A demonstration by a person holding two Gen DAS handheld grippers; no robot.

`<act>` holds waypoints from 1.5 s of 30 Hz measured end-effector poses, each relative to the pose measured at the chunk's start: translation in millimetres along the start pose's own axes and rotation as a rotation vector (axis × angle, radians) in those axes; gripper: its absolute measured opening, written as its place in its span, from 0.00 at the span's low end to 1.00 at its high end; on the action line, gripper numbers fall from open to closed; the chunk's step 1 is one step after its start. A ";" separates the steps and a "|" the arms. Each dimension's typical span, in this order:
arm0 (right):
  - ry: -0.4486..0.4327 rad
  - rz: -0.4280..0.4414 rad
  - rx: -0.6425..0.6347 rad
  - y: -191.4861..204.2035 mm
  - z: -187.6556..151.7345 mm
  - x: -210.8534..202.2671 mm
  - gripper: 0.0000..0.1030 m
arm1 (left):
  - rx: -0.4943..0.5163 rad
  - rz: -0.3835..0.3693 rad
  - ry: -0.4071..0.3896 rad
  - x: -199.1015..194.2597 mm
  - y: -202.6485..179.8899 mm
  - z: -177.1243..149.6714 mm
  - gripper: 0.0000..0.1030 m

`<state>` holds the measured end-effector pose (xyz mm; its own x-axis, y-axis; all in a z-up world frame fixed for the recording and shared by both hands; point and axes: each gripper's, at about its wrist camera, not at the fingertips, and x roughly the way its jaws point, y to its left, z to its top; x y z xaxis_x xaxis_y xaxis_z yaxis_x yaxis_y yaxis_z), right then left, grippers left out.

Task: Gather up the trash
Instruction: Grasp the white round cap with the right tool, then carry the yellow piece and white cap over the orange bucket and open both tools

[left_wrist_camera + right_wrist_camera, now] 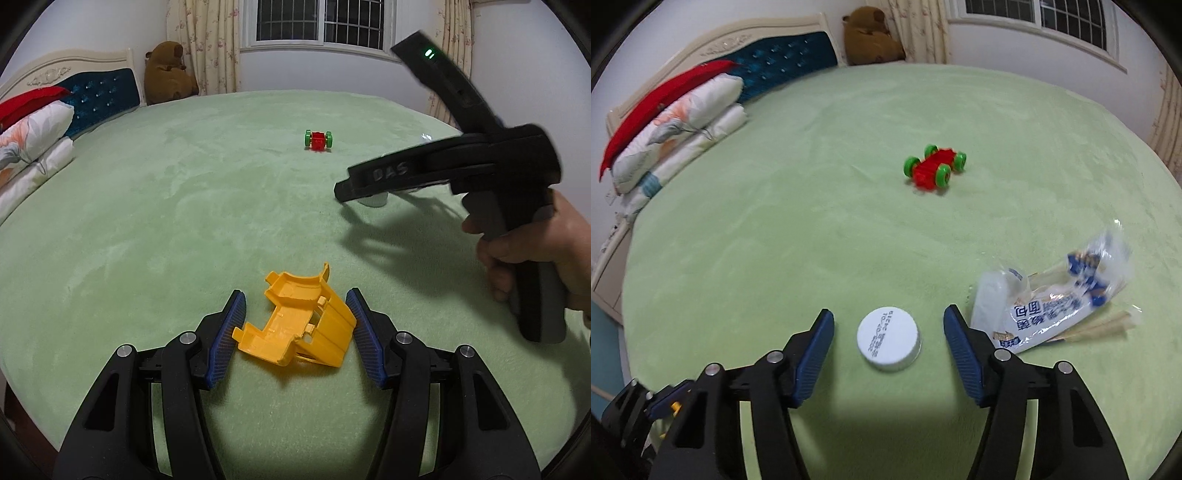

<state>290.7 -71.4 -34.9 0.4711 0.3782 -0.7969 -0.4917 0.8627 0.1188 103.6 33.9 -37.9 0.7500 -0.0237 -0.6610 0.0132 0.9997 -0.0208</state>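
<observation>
A broken yellow plastic shell (299, 325) lies low on the green bed cover (147, 229); my left gripper (295, 317) is shut on it, a blue pad touching each side. In the right wrist view a white bottle cap (888, 338) sits flat on the cover between the pads of my right gripper (888, 314), with a gap on either side, so it is open. The left wrist view shows that right gripper (343, 192) held by a hand (546, 258), tip down over the cap (373, 201). A clear printed wrapper (1052, 306) lies just right of the cap.
A red toy car with green wheels (936, 170) (319, 140) stands farther up the bed. Stacked pillows (676, 136) and a blue padded headboard (786, 70) line the left side. A brown plush toy (168, 74) sits in the far corner under a window (321, 22).
</observation>
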 end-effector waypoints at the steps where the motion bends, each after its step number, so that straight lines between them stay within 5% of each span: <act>1: 0.003 -0.012 -0.002 0.8 0.2 2.1 0.54 | -0.002 -0.001 0.000 0.0 0.2 0.3 0.54; 4: -0.006 -0.040 0.003 0.9 -0.8 -1.0 0.30 | -0.004 -0.002 -0.002 0.2 1.1 0.8 0.54; 13: -0.081 0.002 0.065 -4.1 -31.3 -54.4 0.30 | -0.004 0.006 -0.016 -3.1 -0.5 -2.1 0.54; 25: -0.153 0.031 0.181 -13.2 -159.1 -155.0 0.30 | 0.028 -0.003 -0.068 -24.9 -14.3 -17.3 0.54; 38: -0.200 -0.008 0.264 -15.6 -274.2 -214.1 0.30 | 0.069 -0.078 -0.069 -94.8 -42.8 -80.2 0.54; 45: -0.207 0.053 0.329 -15.3 -315.2 -240.0 0.31 | 0.141 -0.180 -0.012 -137.2 -66.8 -108.3 0.54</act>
<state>-45.8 -281.2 -32.2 0.6059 0.4556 -0.6522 -0.2738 0.8891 0.3667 -71.8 -30.4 -27.1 0.7349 -0.2027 -0.6472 0.2391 0.9704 -0.0324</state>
